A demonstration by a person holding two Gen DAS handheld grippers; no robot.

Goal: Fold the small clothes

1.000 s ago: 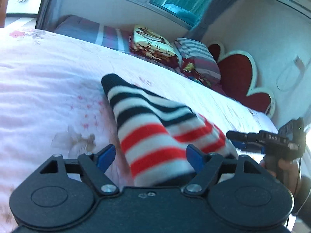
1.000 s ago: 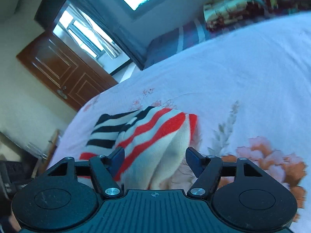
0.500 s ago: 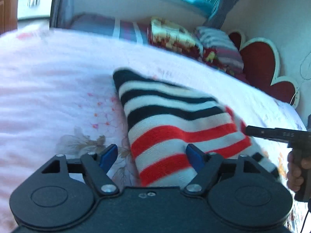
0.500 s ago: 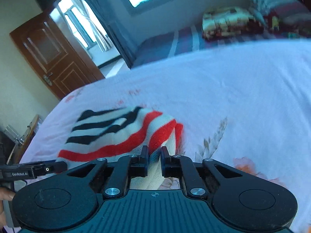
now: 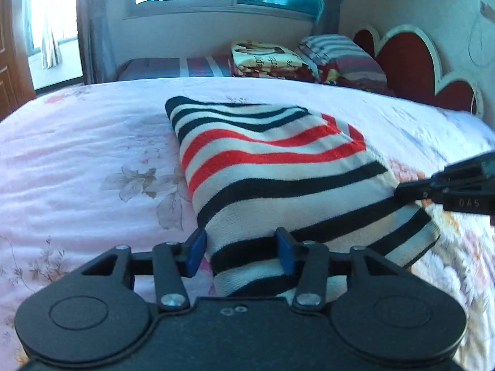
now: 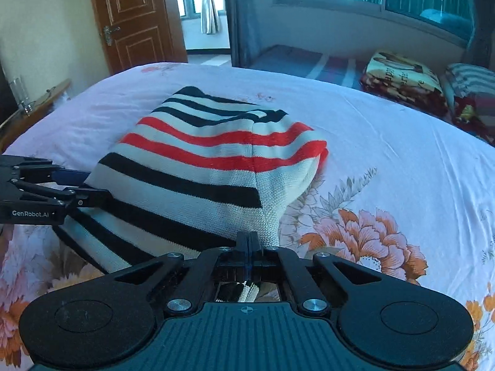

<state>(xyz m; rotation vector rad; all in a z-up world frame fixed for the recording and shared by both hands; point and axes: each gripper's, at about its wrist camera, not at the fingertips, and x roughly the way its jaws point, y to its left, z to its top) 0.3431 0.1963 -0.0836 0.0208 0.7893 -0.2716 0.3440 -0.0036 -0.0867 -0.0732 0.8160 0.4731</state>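
Note:
A knitted sweater (image 5: 278, 167) with black, red and cream stripes lies on the bed, its near hem lifted off the quilt. My left gripper (image 5: 240, 252) straddles the hem's left end. Its jaws are closing, with cloth between the blue pads (image 5: 195, 252), which still show a gap. My right gripper (image 6: 249, 242) is shut on a pinch of the sweater (image 6: 201, 167) at the hem's right end. In the left wrist view the right gripper (image 5: 402, 192) meets the sweater's right edge. The right wrist view shows the left gripper (image 6: 92, 187) at the left edge.
The pink floral quilt (image 5: 77, 160) covers the whole bed. Folded blankets and pillows (image 5: 278, 58) lie at the far side, beside a red heart-shaped headboard (image 5: 411, 58). A brown door (image 6: 133, 15) and a small side table (image 6: 37, 102) with a glass stand left of the bed.
The right gripper's jaws closed onto the sweater's fabric. The left jaws narrowed around the hem. Both grippers swung round, and the hem now lies stretched between them.

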